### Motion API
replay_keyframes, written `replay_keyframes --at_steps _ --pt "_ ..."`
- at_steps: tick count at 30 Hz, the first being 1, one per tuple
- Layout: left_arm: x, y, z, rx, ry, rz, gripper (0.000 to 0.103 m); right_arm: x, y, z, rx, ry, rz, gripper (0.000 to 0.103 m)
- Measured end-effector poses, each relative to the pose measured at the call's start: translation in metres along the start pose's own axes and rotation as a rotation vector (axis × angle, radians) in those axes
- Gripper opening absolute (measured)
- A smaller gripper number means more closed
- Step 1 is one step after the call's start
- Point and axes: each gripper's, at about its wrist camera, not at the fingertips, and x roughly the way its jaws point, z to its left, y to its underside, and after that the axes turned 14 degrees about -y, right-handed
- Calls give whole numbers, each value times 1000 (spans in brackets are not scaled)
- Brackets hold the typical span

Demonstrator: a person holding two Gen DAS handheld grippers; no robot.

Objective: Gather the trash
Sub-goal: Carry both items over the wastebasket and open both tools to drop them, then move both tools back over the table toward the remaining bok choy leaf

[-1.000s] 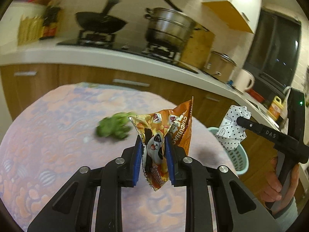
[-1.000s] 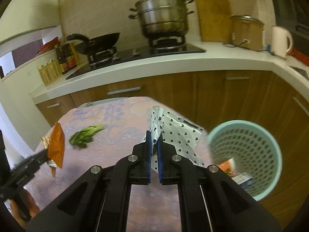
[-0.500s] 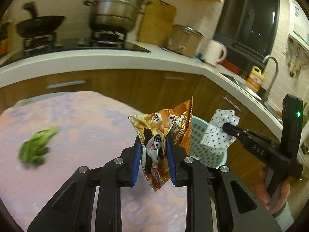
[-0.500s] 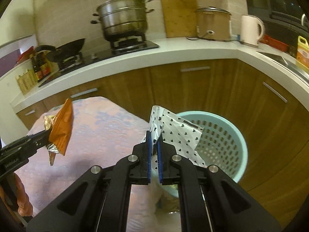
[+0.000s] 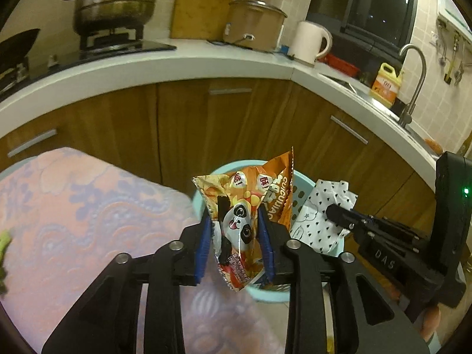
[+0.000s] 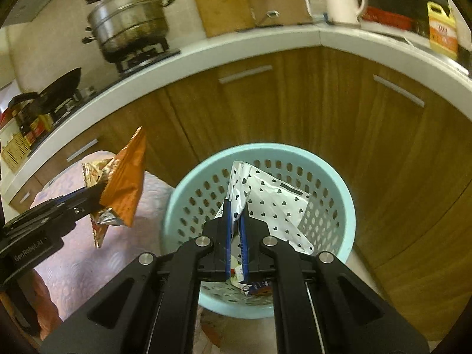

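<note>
Heart-print bag (image 6: 274, 197) over basket (image 6: 339, 194)

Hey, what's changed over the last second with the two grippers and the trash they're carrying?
Both grippers swung away from the table toward the teal basket. The right gripper now holds the heart-print bag right over the basket's opening; the left gripper has brought the orange snack wrapper near the rim. The greens slid to the left view's edge. Nothing was let go: both jaws are still shut on their trash.
</note>
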Motion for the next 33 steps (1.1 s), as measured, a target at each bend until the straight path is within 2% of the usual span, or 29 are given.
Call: replay_keyframes --at_steps 3,4,5,13,17,20,21,22,24,27,33 --pt "12 -2 -13 16 13 20 49 5 -2 -11 28 13 16 5" --pt "16 -2 -16 22 6 26 64 7 -2 -15 40 13 26 5" --pt "18 -1 -19 27 -5 29 68 9 -1 -19 48 17 32 5" --pt "35 11 -13 42 9 94 68 20 11 -34 85 25 87 6" --pt "27 15 -6 38 2 82 68 23 13 -32 90 28 103 6" --pt "17 15 2 29 -3 68 68 25 13 -28 83 32 121 16" --pt "15 15 5 24 -5 65 68 25 13 -24 71 31 134 26" --pt "11 16 10 15 -9 61 68 26 13 -22 63 34 138 41" --pt "5 17 19 -2 -17 55 68 22 14 -16 47 55 129 57" --pt "-4 21 35 -35 -31 49 68 13 14 -8 35 59 103 57" --pt "-30 24 66 -95 -64 9 68 -6 9 29 -2 -6 39 57"
